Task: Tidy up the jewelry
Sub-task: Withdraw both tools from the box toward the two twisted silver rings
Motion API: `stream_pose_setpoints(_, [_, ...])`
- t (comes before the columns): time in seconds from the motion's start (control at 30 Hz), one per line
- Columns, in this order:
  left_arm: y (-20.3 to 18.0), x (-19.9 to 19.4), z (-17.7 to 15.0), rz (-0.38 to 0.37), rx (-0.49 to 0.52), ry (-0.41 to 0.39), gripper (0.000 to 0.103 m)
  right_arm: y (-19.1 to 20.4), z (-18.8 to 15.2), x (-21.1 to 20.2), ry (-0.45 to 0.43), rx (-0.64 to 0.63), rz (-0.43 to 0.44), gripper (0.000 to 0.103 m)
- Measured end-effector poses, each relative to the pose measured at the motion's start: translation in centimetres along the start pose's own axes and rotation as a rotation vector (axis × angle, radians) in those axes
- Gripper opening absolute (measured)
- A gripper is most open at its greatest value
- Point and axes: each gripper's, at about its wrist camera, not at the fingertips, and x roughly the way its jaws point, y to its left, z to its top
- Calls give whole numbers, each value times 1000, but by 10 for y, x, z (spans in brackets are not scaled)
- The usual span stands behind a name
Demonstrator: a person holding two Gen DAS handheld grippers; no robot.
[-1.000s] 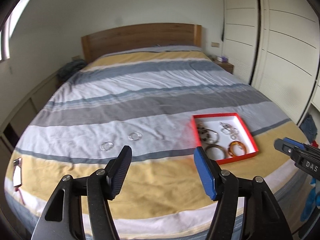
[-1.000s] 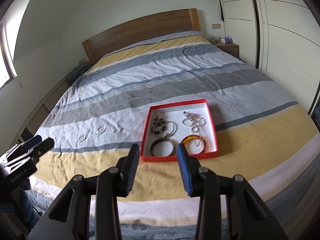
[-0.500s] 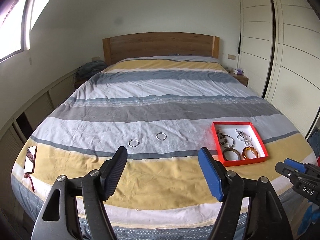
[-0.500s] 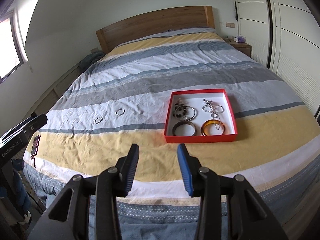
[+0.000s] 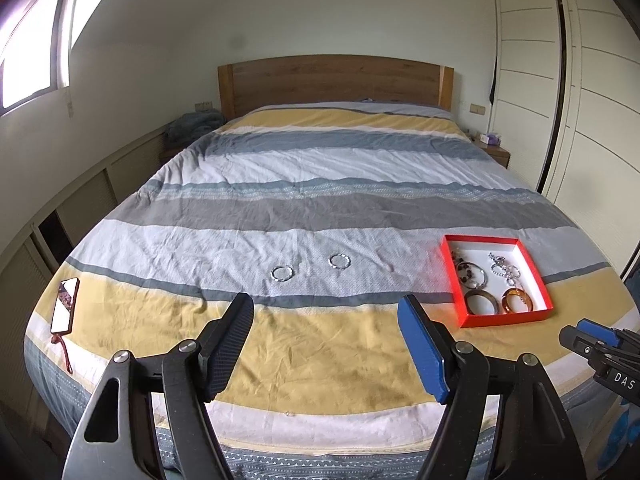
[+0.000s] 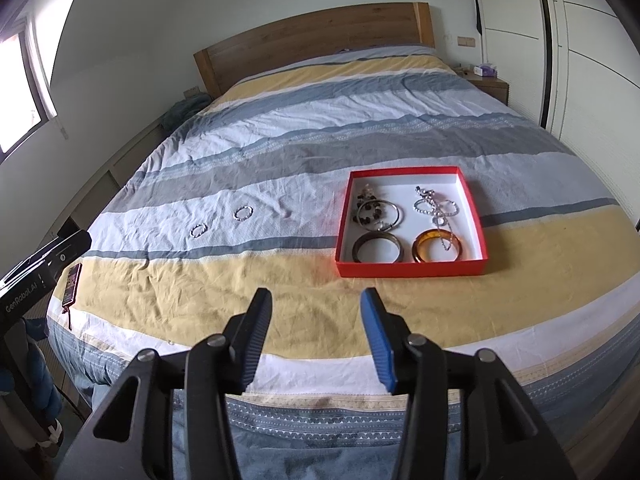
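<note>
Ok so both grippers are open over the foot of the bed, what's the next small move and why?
Probably reach the left gripper forward to the nearer silver ring. It and a second ring lie loose on the bedspread, outside the red tray that holds the other jewelry, and they sit on the left gripper's side.

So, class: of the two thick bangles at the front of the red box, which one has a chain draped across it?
The amber bangle; the dark bangle beside it lies bare.

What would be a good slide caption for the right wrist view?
Open right gripper above the striped bed, facing a red jewelry tray; two silver rings lie loose on the bedspread.
</note>
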Motion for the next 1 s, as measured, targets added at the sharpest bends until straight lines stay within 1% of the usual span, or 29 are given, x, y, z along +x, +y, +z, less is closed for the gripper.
stream_pose_setpoints(0.27, [13, 22, -7, 8, -25, 48, 74, -4, -2, 21, 48, 3, -10, 45])
stream_pose_setpoints(0.47, [19, 38, -12, 1, -38, 82, 75, 0, -3, 38, 86, -11, -16, 45])
stream_pose_setpoints(1.0, [45, 67, -22, -16, -92, 132, 75, 20, -5, 71, 163, -66, -32, 45])
